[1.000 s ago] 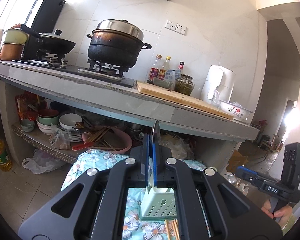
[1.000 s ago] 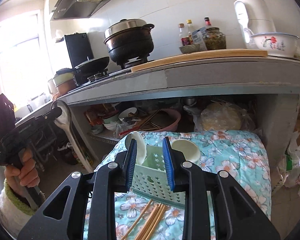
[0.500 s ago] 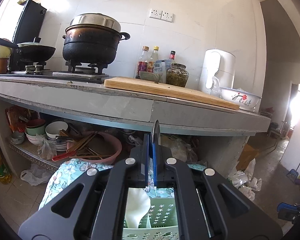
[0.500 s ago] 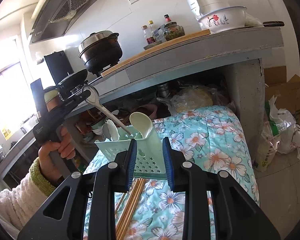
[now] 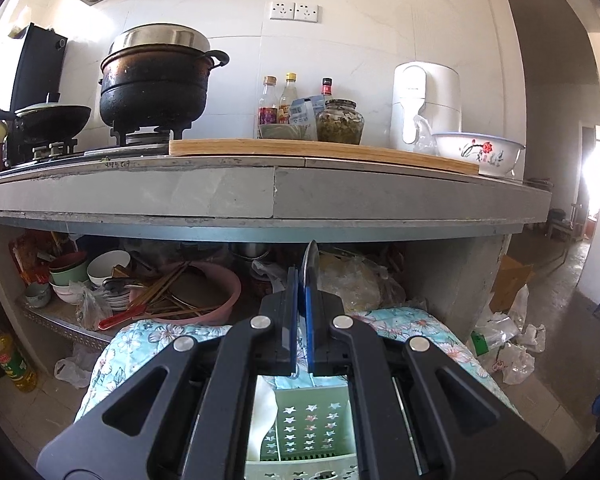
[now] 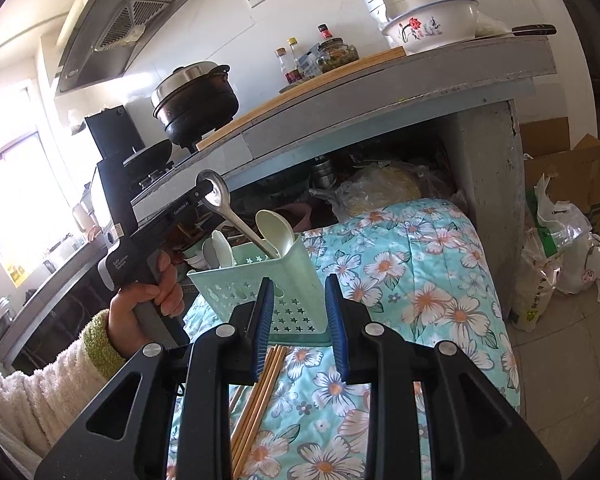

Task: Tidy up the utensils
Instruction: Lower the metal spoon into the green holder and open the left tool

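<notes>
A pale green star-punched caddy (image 6: 288, 300) stands on a floral-covered table (image 6: 412, 280). It holds white spoons (image 6: 274, 228). My left gripper (image 6: 204, 190) is shut on a steel spoon (image 6: 240, 220) just below its bowl, and the handle slants down into the caddy. In the left wrist view the spoon (image 5: 311, 264) stands edge-on between the pads of my left gripper (image 5: 300, 276), with the caddy (image 5: 312, 428) below. My right gripper (image 6: 300, 312) hangs just in front of the caddy, jaws apart, gripping nothing. Wooden chopsticks (image 6: 260, 392) lie on the cloth under it.
A grey counter (image 5: 260, 192) overhangs the table, carrying a black pot (image 5: 156, 84), a cutting board, bottles and a flowered bowl (image 5: 476, 152). Its lower shelf holds bowls and a pink basin (image 5: 204, 292). Plastic bags (image 6: 572, 248) and a cardboard box sit on the floor at right.
My left gripper swung in from the left with the steel spoon and lowered its handle into the caddy. The right gripper moved and rolled, staying open in front of the caddy.
</notes>
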